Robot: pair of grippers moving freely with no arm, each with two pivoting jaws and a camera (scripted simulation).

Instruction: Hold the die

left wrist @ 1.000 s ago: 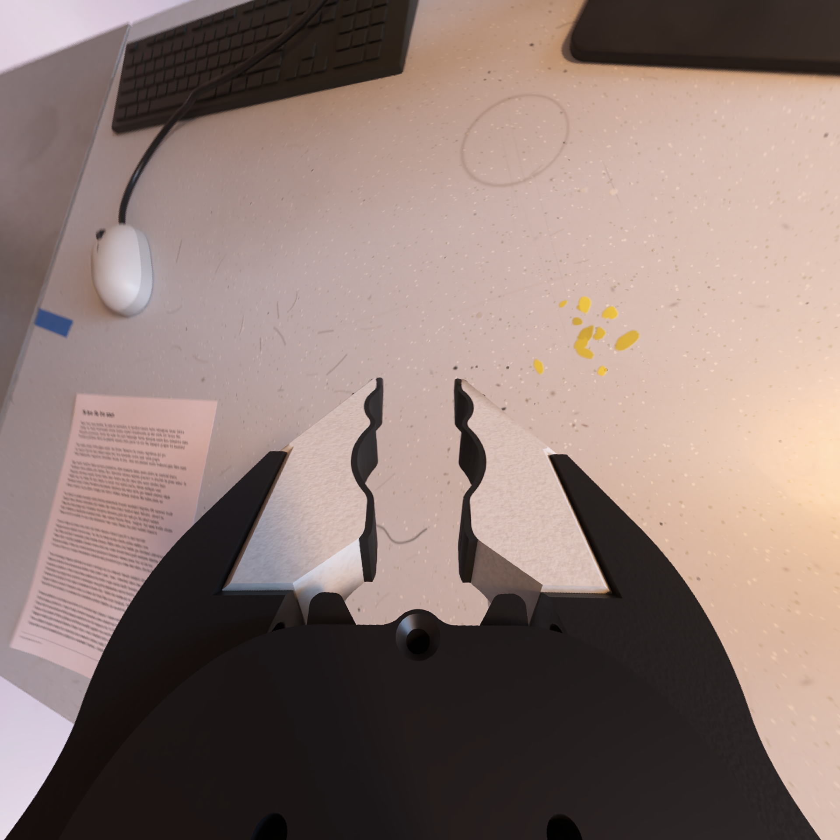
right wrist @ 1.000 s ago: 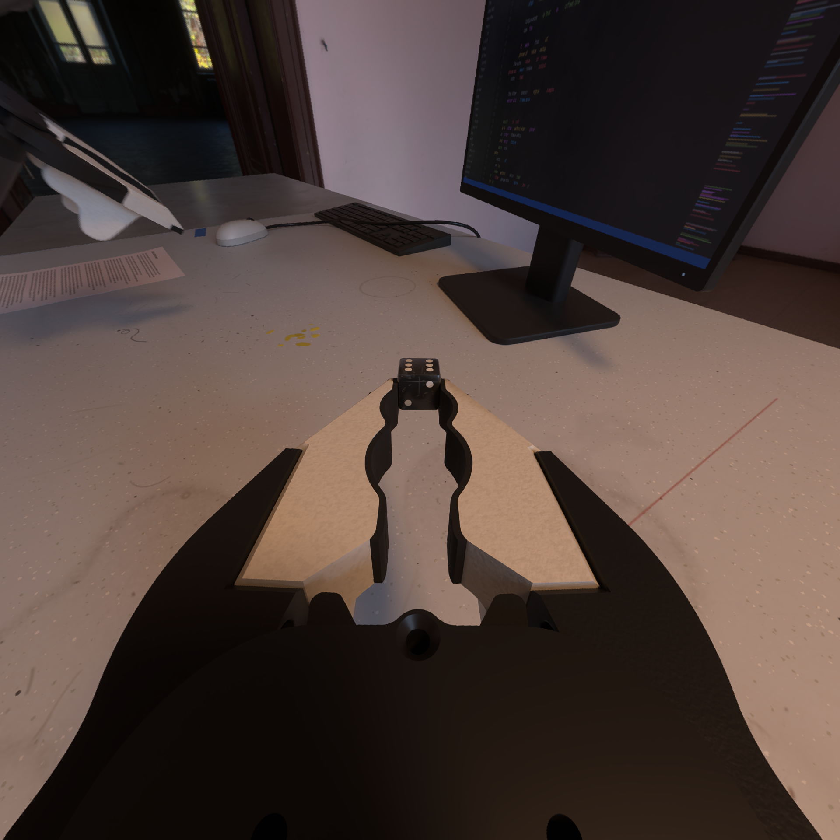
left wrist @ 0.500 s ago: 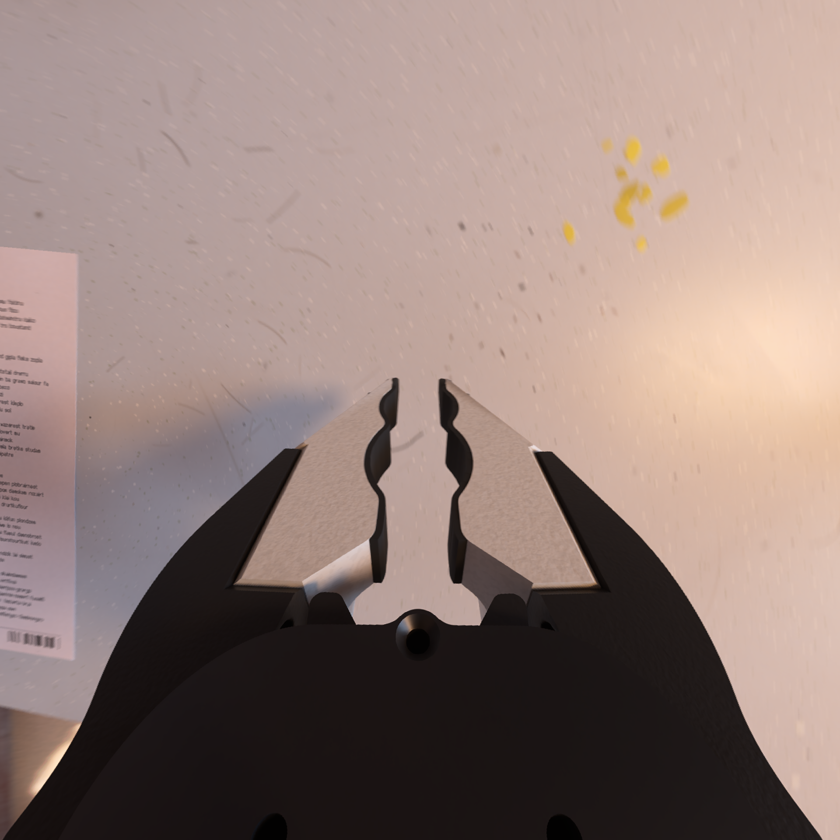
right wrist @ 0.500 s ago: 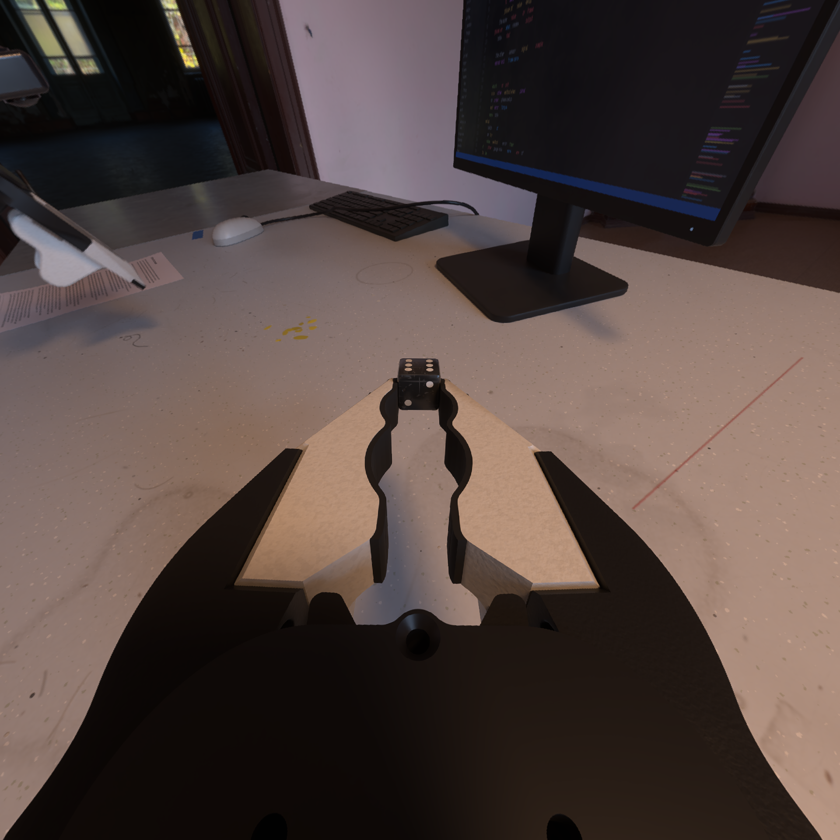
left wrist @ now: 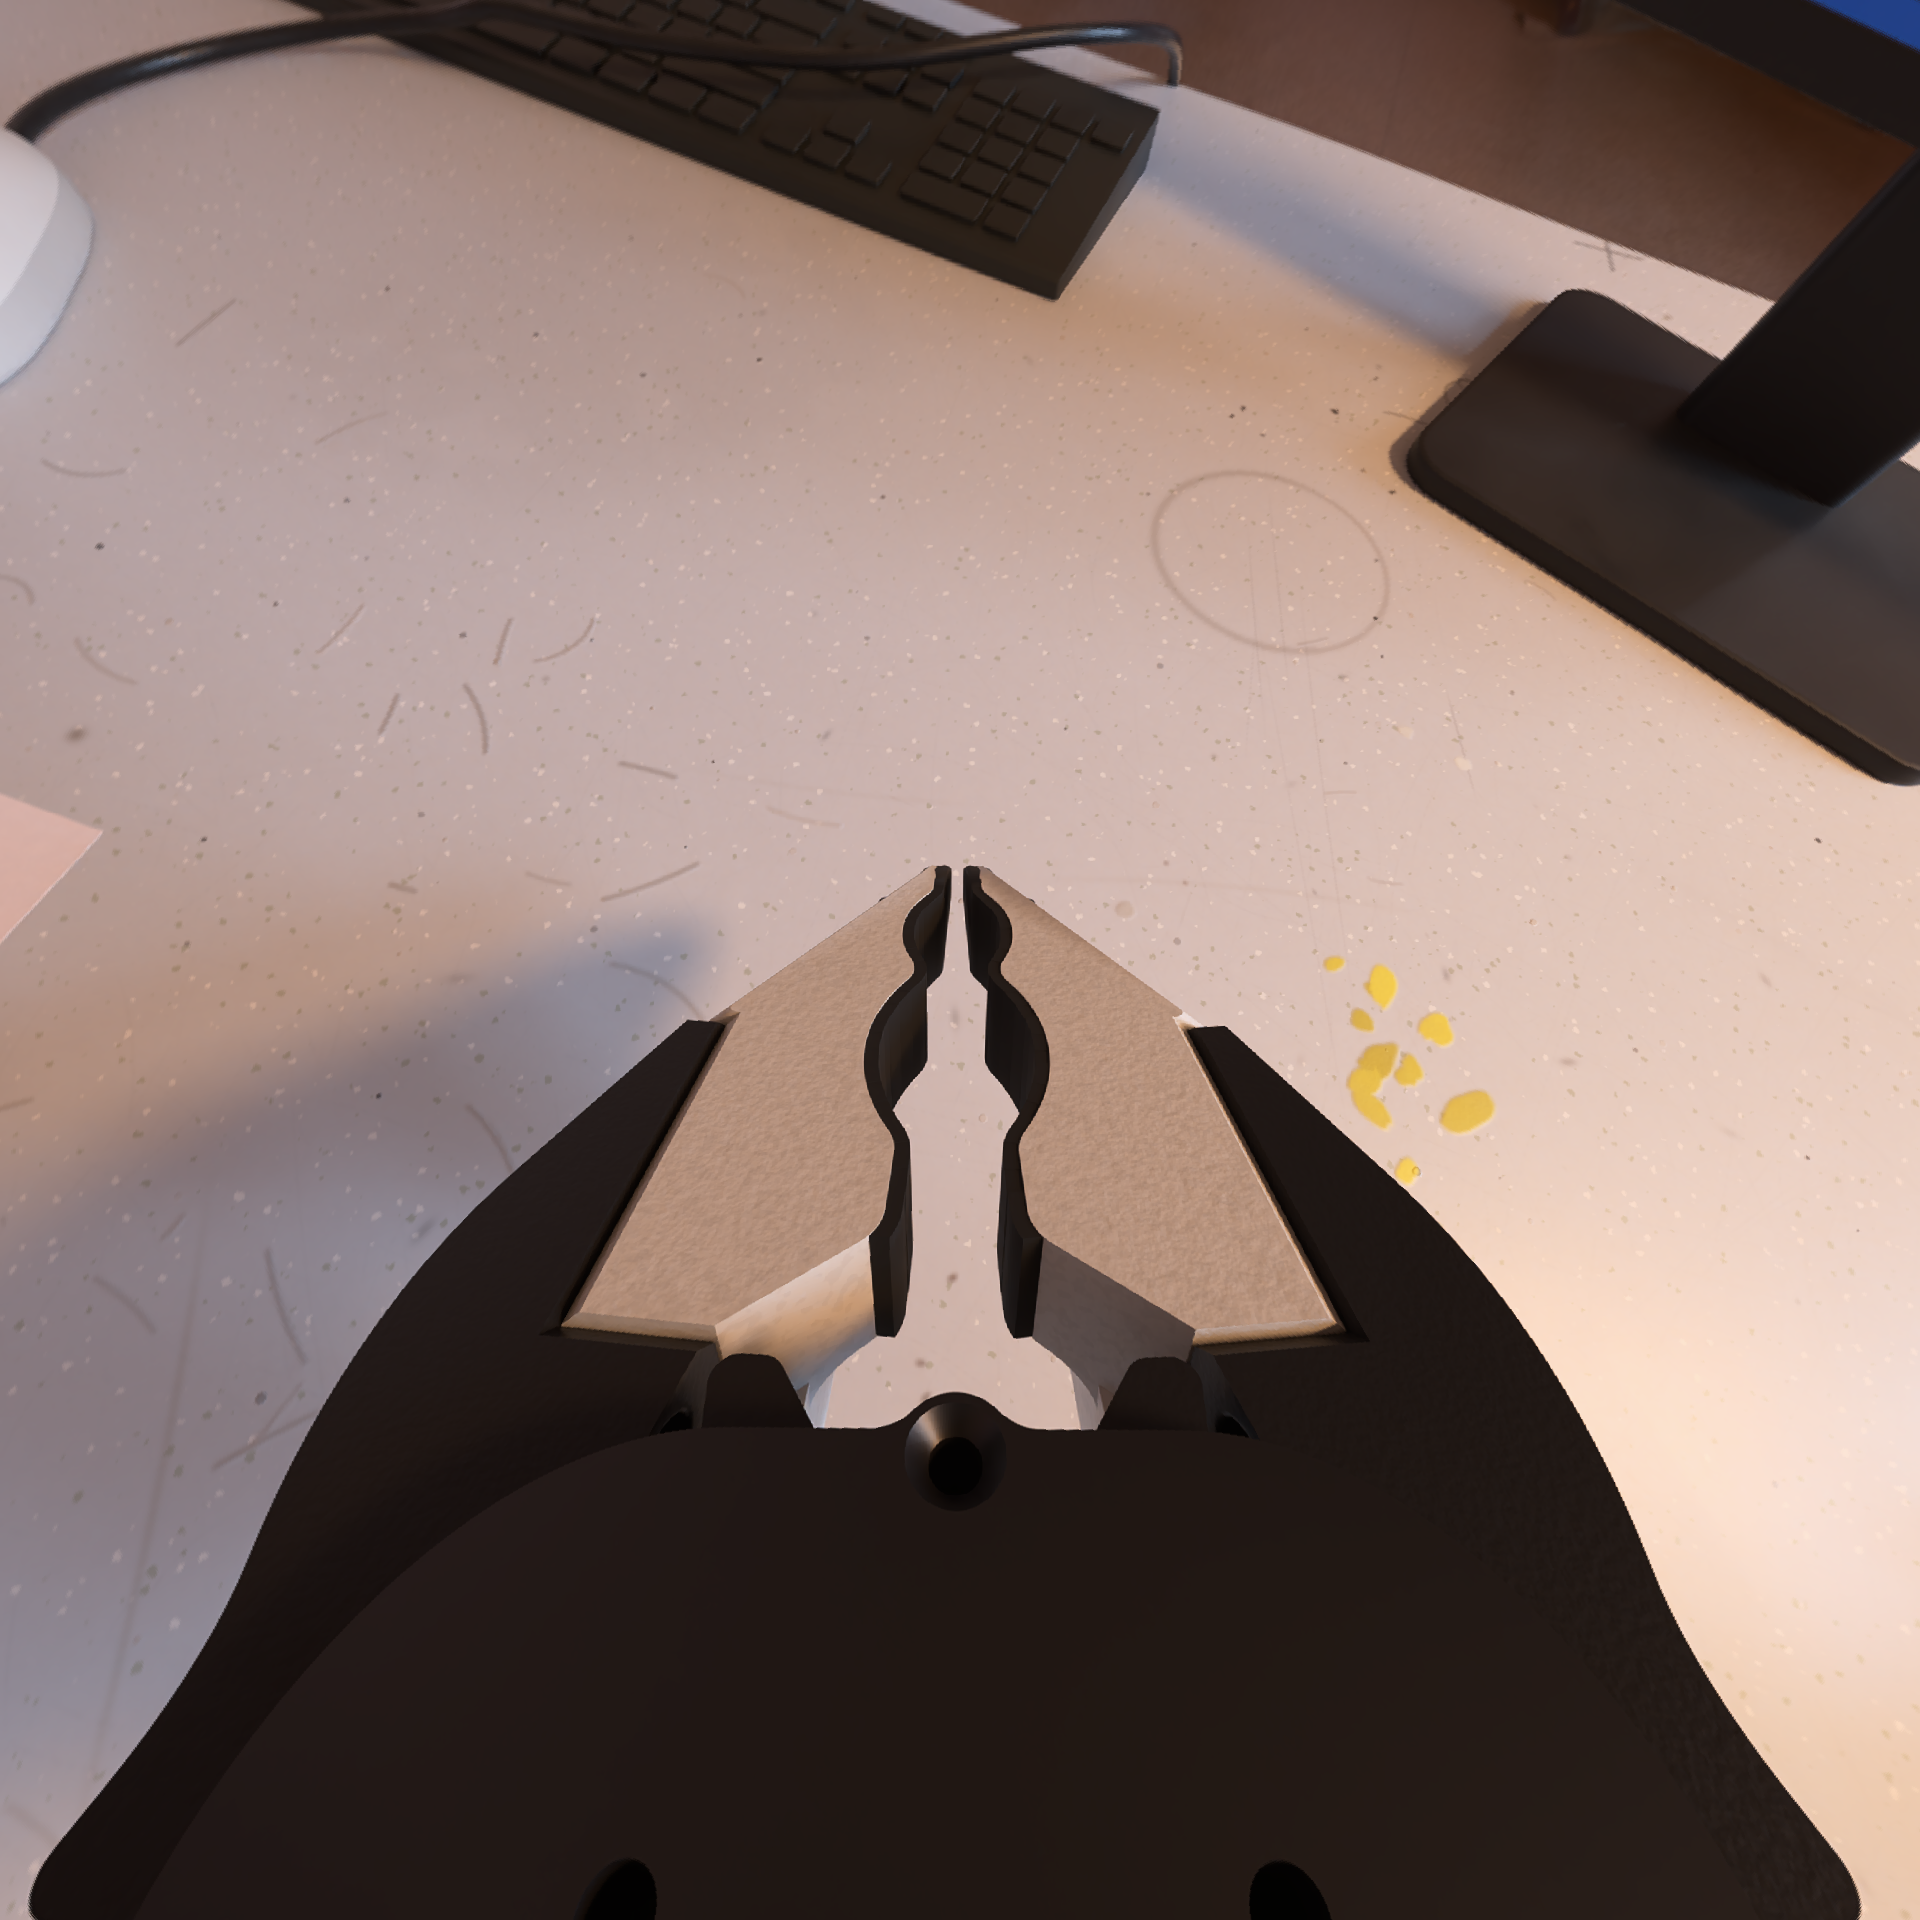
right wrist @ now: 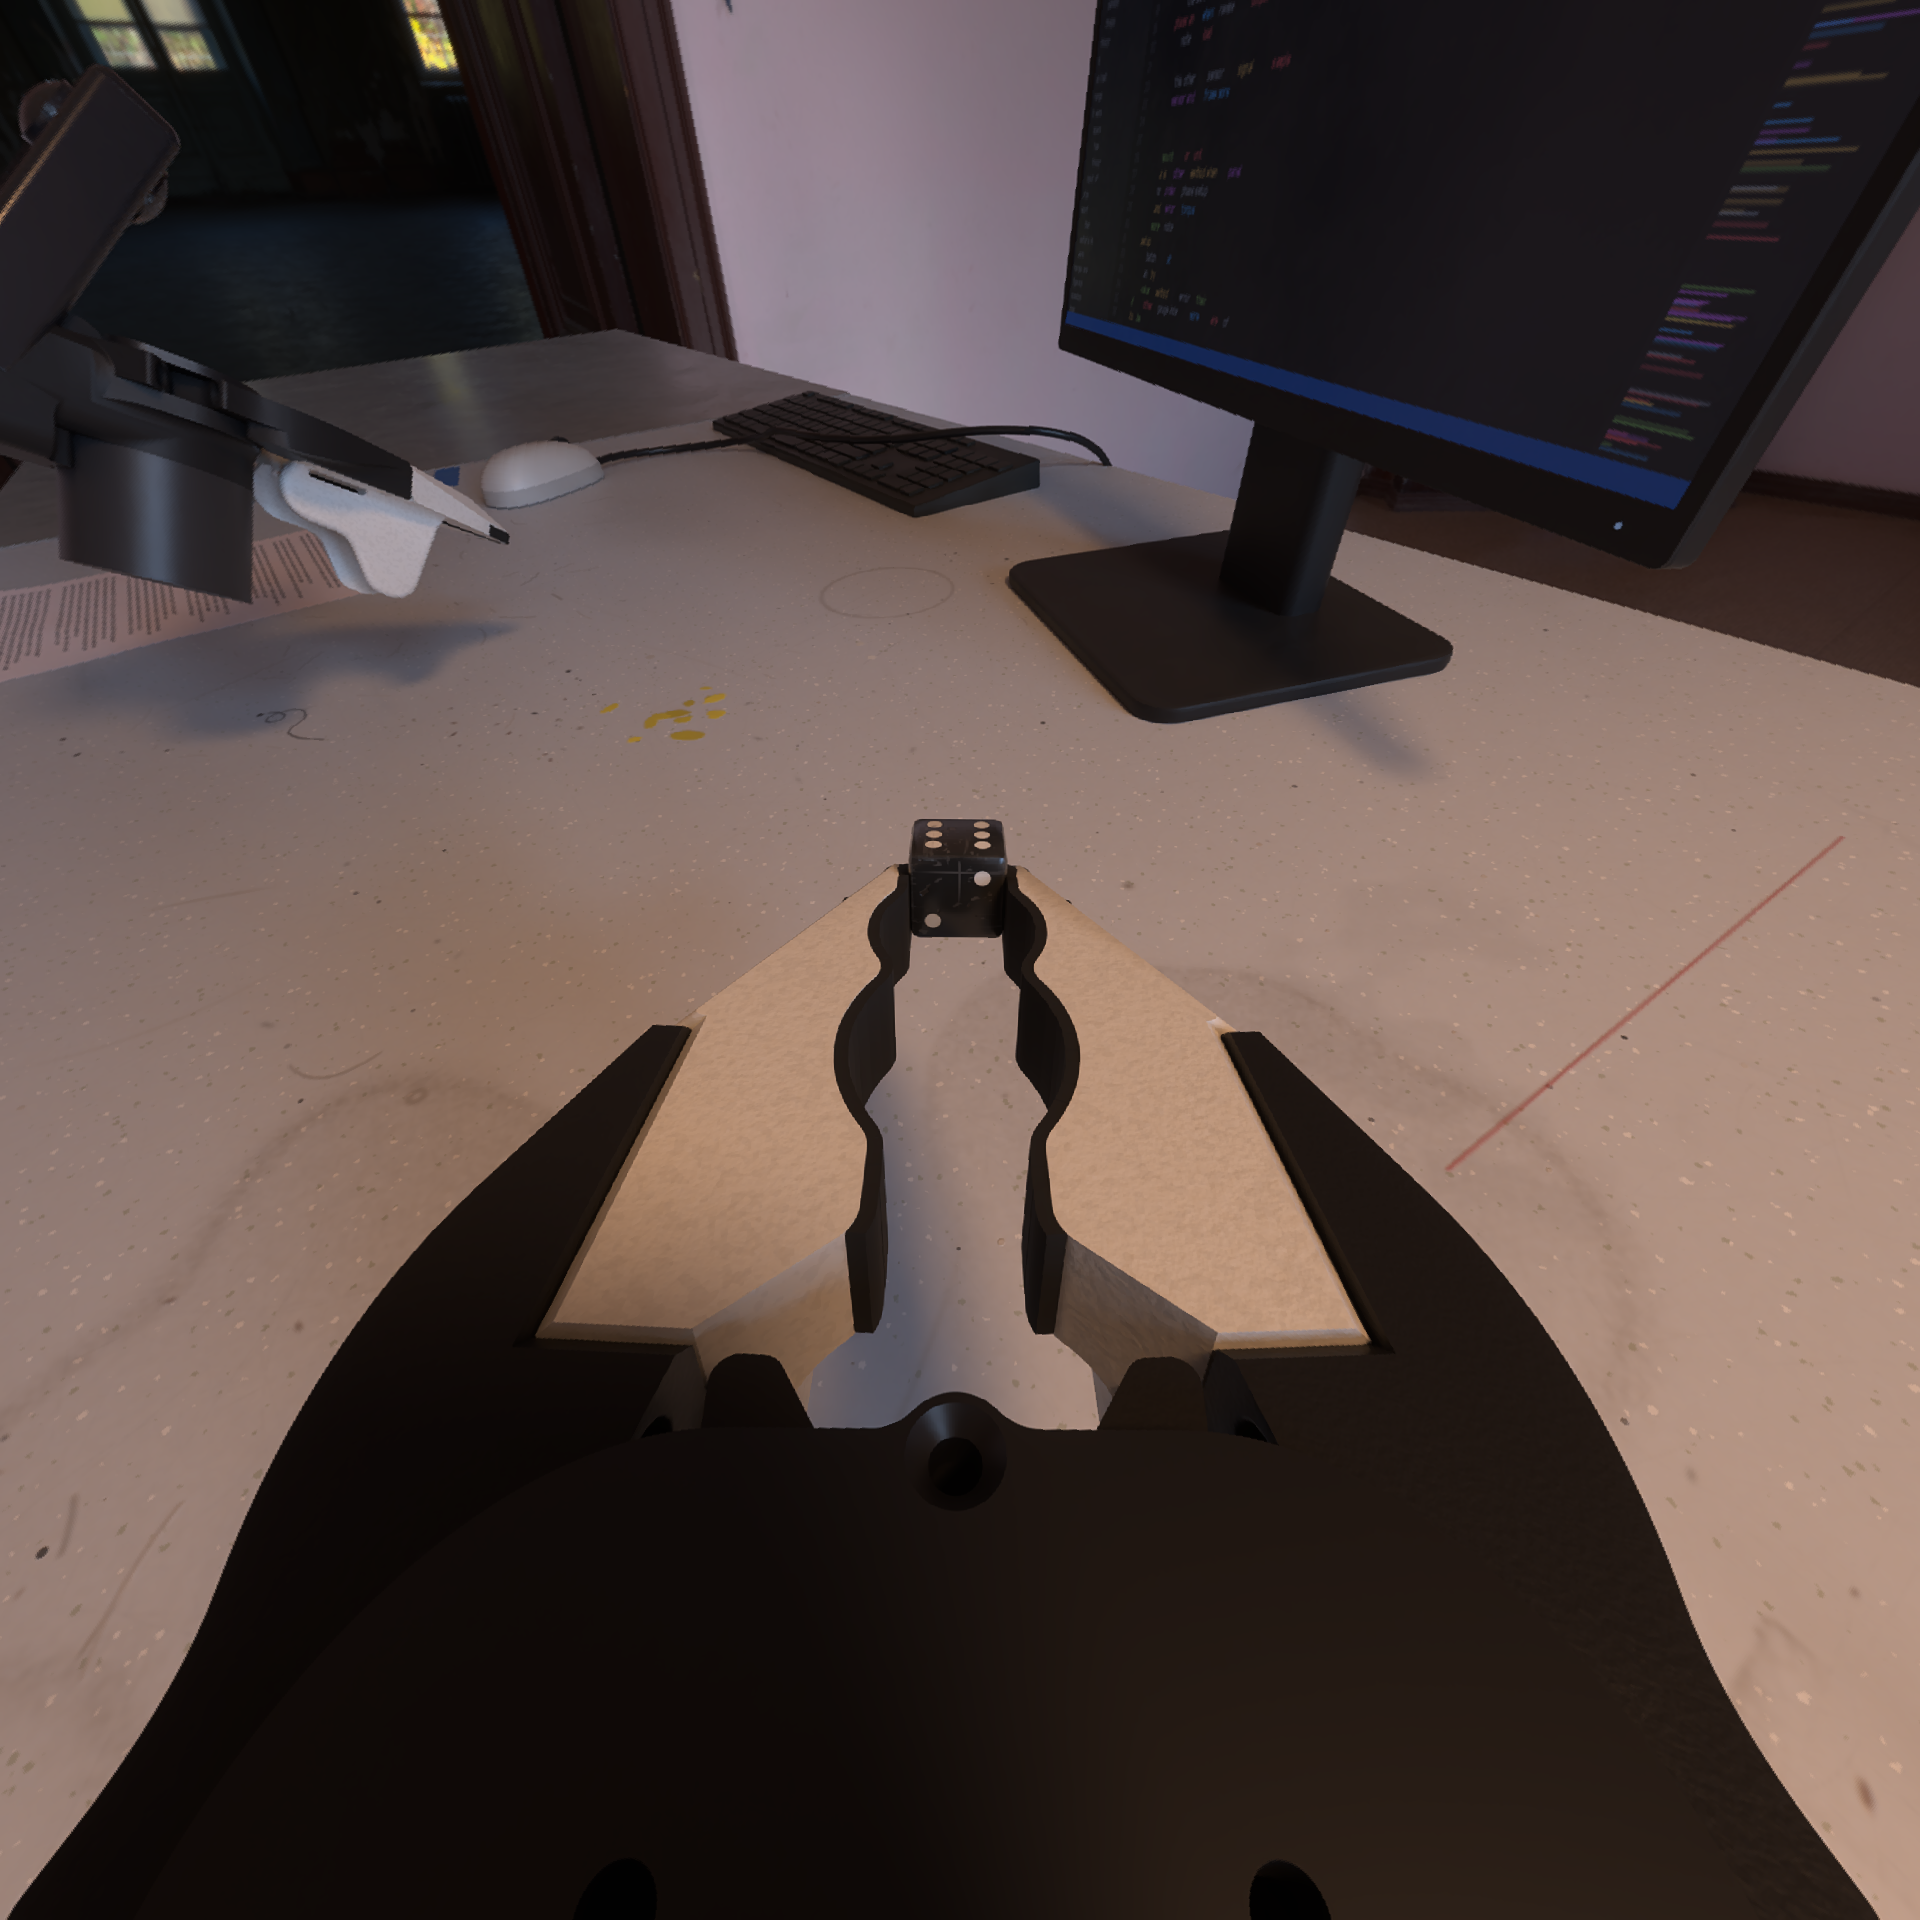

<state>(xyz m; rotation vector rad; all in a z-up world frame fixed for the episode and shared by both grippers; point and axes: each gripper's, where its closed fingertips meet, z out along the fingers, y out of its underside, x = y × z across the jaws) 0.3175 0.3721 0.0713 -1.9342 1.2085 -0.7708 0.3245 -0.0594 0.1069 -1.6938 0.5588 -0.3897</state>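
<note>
A small black die (right wrist: 956, 878) with white pips sits between the tips of my right gripper (right wrist: 956, 896), which is shut on it and holds it above the speckled desk (right wrist: 416, 935). My left gripper (left wrist: 957, 878) is shut and empty, its tips almost touching, over the desk to the left of a yellow paint spatter (left wrist: 1397, 1065). The left gripper also shows in the right wrist view (right wrist: 457, 520) at the far left, above the desk. The die is not in the left wrist view.
A black keyboard (left wrist: 852, 114) with a cable, a white mouse (right wrist: 540, 473) and a monitor on a black stand (right wrist: 1236, 634) stand at the back. A printed sheet (right wrist: 114, 608) lies at the left. A red line (right wrist: 1652, 997) crosses the desk at the right.
My left gripper has closed from open to almost shut and has swung round toward the keyboard and monitor stand. My right gripper still holds the die, nearly unmoved.
</note>
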